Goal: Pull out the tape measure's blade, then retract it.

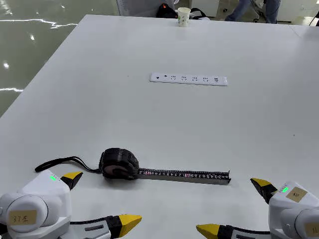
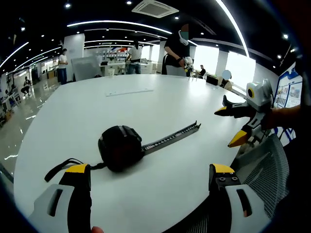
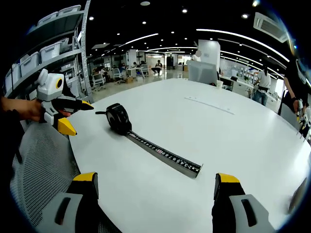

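On the office's white table (image 1: 149, 119), tape measure (image 1: 119, 163) lies extended before wide-spread left gripper (image 1: 103, 197) and right gripper (image 1: 229, 205).

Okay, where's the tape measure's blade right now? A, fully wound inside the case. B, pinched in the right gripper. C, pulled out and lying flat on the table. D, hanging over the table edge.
C: the blade extends from the black case flat on the white table, with the left gripper and right gripper both open and apart from it.
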{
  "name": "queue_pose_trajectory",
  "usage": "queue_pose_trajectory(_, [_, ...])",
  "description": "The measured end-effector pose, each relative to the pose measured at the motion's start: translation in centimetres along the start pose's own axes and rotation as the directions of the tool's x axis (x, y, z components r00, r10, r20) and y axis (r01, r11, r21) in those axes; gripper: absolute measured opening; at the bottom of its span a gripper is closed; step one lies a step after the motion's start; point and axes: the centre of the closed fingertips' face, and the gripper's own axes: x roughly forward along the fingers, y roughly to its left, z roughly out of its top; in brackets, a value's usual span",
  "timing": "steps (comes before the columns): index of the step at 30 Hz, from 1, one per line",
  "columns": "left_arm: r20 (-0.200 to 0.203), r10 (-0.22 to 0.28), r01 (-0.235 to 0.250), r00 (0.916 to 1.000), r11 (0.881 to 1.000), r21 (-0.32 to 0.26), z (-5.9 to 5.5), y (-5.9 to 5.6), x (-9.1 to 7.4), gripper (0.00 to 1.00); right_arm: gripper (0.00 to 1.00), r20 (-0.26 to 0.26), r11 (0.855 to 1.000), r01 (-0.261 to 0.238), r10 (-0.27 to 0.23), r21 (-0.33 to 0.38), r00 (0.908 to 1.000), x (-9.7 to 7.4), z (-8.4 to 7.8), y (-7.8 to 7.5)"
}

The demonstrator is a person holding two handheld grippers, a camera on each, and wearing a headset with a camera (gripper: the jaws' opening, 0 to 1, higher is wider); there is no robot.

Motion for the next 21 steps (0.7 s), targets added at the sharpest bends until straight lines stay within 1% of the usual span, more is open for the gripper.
queue_pose_trajectory(2, [0.011, 0.004, -0.003, 0.9999, 1.0, -0.014, 0.23, -0.1, -0.05, 0.99, 0.99, 0.009, 1.0, 0.007, -0.007, 0.009, 0.9999, -0.06, 0.22, 0.12])
queue_pose_trajectory(5, [0.017, 0.014, -0.014, 0.9998, 1.0, -0.019, 0.32, -0.1, -0.14, 0.99, 0.99, 0.013, 1.0, 0.014, -0.014, 0.015, 0.9998, -0.17, 0.35, 0.3])
queue_pose_trajectory(9, [0.015, 0.023, -0.023, 0.9996, 0.999, -0.025, 0.26, -0.19, -0.33, 0.99, 0.99, 0.02, 0.999, 0.027, -0.028, 0.036, 0.9994, -0.3, 0.51, 0.41])
queue_pose_trajectory(16, [0.009, 0.022, -0.022, 0.9997, 1.0, -0.02, -0.12, -0.71, -0.45, 0.99, 0.99, 0.033, 0.997, 0.034, -0.036, 0.068, 0.9988, -0.5, 0.82, 0.85])
queue_pose_trajectory(21, [0.005, 0.036, -0.036, 0.9993, 0.999, -0.029, -0.18, -0.6, -0.51, 0.99, 0.99, 0.036, 0.996, 0.037, -0.04, 0.08, 0.9986, -0.61, 0.96, 1.06])
